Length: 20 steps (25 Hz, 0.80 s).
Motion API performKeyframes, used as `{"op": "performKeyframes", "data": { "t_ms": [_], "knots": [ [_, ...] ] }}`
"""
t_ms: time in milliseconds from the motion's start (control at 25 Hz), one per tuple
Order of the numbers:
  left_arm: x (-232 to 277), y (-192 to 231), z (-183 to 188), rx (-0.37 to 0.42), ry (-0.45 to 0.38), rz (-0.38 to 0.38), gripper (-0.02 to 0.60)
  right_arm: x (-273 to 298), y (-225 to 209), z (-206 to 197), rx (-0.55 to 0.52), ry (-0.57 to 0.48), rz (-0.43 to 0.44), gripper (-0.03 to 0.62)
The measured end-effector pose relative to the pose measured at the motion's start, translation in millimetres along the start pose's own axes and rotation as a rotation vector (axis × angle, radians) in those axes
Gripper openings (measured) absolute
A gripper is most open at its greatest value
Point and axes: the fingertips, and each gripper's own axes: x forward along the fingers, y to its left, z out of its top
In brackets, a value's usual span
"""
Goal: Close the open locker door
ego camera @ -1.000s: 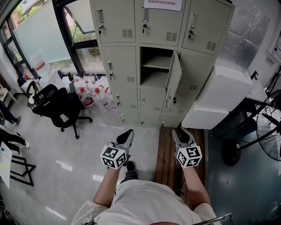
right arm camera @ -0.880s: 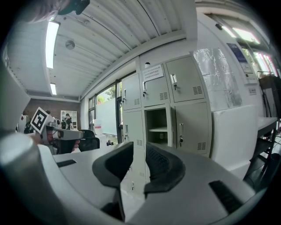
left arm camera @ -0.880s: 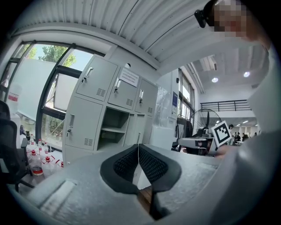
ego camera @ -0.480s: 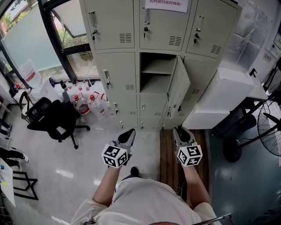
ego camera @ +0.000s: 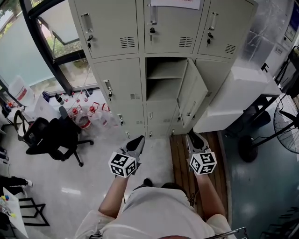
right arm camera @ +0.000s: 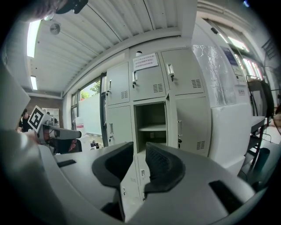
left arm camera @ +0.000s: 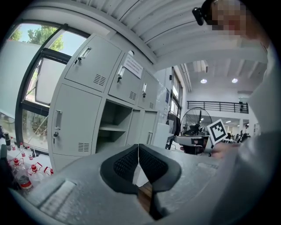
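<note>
**Holding both claws short of the open locker**

I am looking steeply down at a bank of pale grey-beige metal lockers (ego camera: 117, 74) that is filling the top of the head view. The grey-beige metal open locker door (ego camera: 195, 91) is hanging on the middle column. It is hinged at its right side, swinging out towards me, and is well apart from both claws. Beside it the bare compartment (ego camera: 163, 77) is showing one shelf. A white paper notice (ego camera: 175, 3) is sitting on the locker above.

The left gripper (ego camera: 138, 140) is pointing at the lockers from over a glossy pale floor (ego camera: 70, 186). In the left gripper view its jaws are pressing together at the tips, with nothing between them. The right gripper (ego camera: 194, 138) is hovering over a brown wooden strip (ego camera: 180, 161) of floor. In the right gripper view its jaws are standing a narrow gap apart, gripping nothing.

To the left, a black wheeled office chair (ego camera: 51, 137) is standing near a cluster of clear plastic bottles with red caps (ego camera: 81, 116), below a dark-framed window (ego camera: 21, 46). To the right, a large white boxy unit (ego camera: 238, 98) is sitting just beside the lockers, and a black floor fan (ego camera: 247, 149) is standing on darker blue-grey flooring.
</note>
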Motion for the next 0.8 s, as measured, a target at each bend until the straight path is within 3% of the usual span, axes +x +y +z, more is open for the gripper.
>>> {"op": "performKeyframes", "data": {
  "t_ms": [440, 800],
  "knots": [
    [33, 24, -5, -0.028, 0.018, -0.001, 0.015, 33, -24, -6, -0.009, 0.055, -0.02, 0.075],
    [70, 26, 2, -0.048, 0.001, 0.061, 0.016, 63, -87, -4, -0.014, 0.079, -0.025, 0.075]
  ]
}}
